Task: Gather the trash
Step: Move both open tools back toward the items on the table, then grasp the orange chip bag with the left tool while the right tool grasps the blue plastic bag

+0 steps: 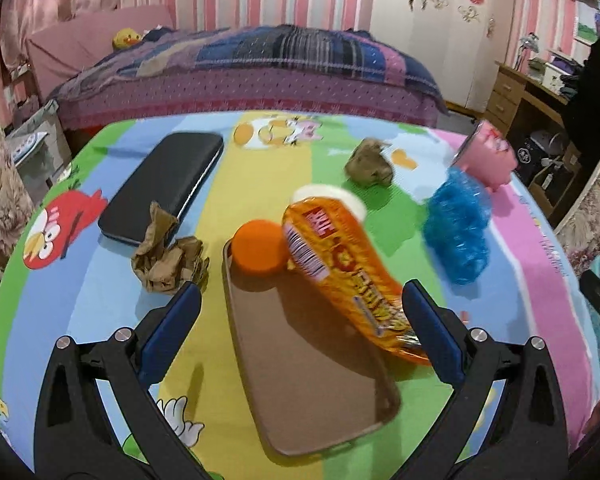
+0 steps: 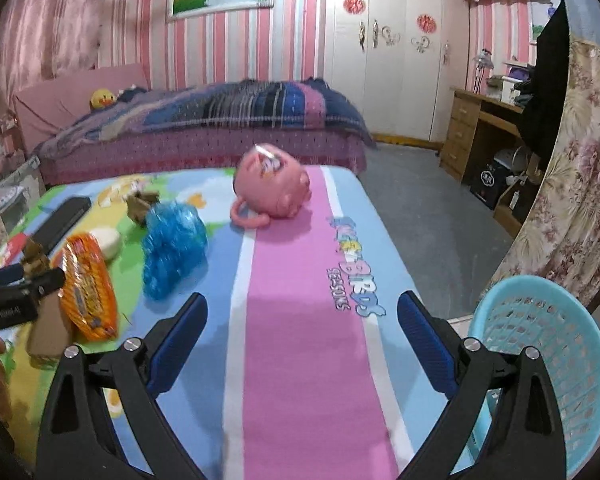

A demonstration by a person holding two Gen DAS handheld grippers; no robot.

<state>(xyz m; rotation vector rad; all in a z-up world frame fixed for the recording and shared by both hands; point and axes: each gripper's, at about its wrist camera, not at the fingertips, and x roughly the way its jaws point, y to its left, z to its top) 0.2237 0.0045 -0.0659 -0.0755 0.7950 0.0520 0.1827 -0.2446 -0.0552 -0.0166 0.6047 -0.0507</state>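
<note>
The left gripper (image 1: 302, 304) hangs spread above the brown tray (image 1: 312, 392), the orange snack wrapper (image 1: 340, 272) against its right finger; the right gripper (image 2: 302, 316) gapes empty over the pink stripe, the blue basket (image 2: 560, 360) beside it; crumpled brown paper (image 1: 168, 260) lies farther left.

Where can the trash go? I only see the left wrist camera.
Observer: A light blue plastic basket sits just beyond the right edge of the table, near the right gripper.
Operator: What is that gripper holding?
Observer: Nothing. Its jaws are wide open over the table's pink stripe.
Operator: What is the pink thing behind the blue crinkly bundle?
Observer: A pink pig-shaped toy. It has a loop handle that lies on the table.
</note>
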